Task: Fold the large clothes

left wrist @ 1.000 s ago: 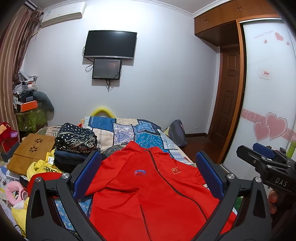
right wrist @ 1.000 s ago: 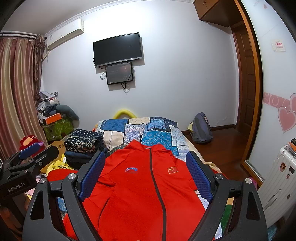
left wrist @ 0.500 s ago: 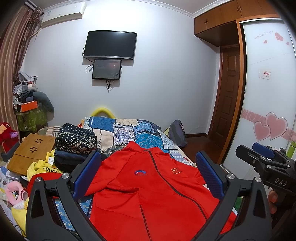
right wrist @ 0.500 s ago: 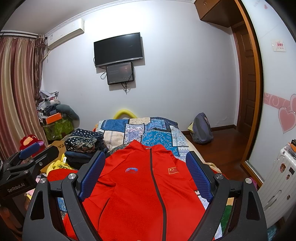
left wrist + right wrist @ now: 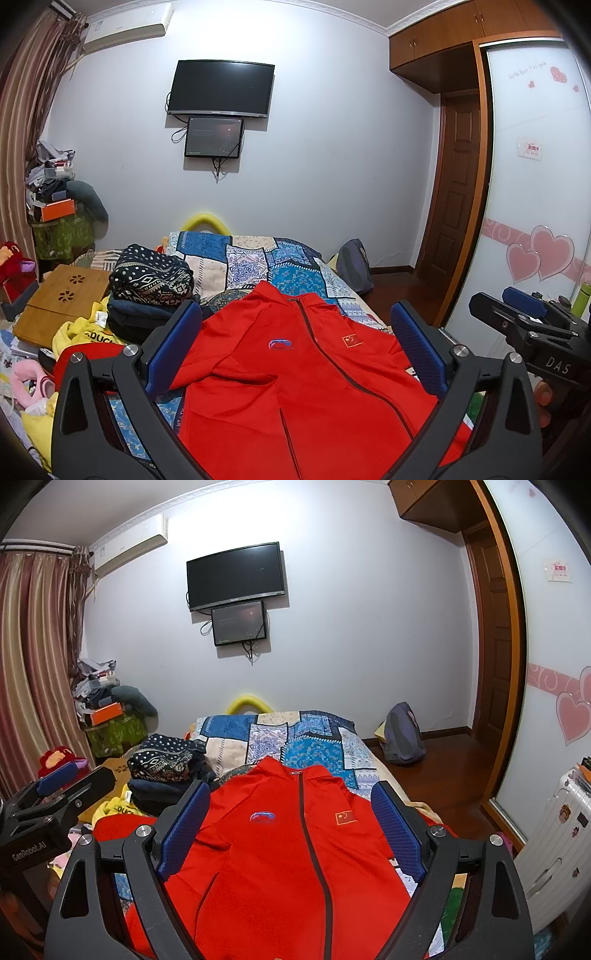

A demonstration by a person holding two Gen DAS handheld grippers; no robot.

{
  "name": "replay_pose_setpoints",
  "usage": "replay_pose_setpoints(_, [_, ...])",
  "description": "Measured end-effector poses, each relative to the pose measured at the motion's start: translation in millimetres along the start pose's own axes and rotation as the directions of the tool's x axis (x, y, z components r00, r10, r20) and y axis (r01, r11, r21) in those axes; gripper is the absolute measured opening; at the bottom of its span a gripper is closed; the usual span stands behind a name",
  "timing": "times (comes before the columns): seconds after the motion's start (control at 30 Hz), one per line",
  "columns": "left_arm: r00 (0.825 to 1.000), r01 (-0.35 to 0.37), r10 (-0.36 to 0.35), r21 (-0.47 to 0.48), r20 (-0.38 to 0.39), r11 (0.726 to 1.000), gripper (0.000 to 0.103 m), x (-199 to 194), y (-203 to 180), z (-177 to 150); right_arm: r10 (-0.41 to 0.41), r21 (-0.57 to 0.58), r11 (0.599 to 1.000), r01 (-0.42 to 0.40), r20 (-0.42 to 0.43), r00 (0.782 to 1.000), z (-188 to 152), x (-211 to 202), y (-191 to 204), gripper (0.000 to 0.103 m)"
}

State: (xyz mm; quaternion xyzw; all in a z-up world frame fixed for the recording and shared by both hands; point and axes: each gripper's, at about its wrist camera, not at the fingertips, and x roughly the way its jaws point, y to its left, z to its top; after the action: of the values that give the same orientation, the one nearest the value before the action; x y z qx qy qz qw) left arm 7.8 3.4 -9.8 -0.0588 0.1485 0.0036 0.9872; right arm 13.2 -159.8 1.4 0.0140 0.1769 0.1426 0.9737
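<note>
— Has anything moved since the earlier frames?
— Nothing; the red jacket point(image 5: 295, 373) lies as before, and both tools hang where they hung.
— Where is the jacket?
— Spread front-up on the bed point(image 5: 258, 258), zip closed, collar toward the far wall; a stack of folded clothes point(image 5: 147, 288) sits just beside its sleeve.
— And the tools?
— The left hand-held gripper point(image 5: 295, 354) hovers above the jacket, jaws spread wide, holding nothing; the right hand-held gripper point(image 5: 291, 830) hovers likewise, jaws wide apart and empty.
</note>
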Motion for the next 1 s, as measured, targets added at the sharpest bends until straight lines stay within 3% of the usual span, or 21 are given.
replay_pose_setpoints(0.37, [1.0, -0.004, 0.004, -0.011, -0.018, 1.0, 0.103, 11, 9, -1, -0.004, -0.001, 1.0, 0.004, -0.03, 1.0, -2, 10, -2, 0.087])
replay_pose_setpoints(0.6, [0.997, -0.075, 0.074, -0.019, -0.023, 0.997, 0.103, 31, 37, 0, -0.005, -0.011, 1.0, 0.004, -0.094, 0.996, -5, 42, -4, 0.087])
replay_pose_setpoints(0.77, [0.979, -0.198, 0.196, -0.043, -0.058, 0.979, 0.103, 59, 81, -3, -0.02, -0.019, 1.0, 0.017, -0.171, 0.985, -13, 80, -8, 0.087])
replay_pose_setpoints(1.0, [0.929, -0.353, 0.34, -0.083, -0.144, 0.932, 0.103, 102, 160, -21, -0.049, -0.038, 0.999, 0.04, -0.295, 0.954, -20, 147, -9, 0.087])
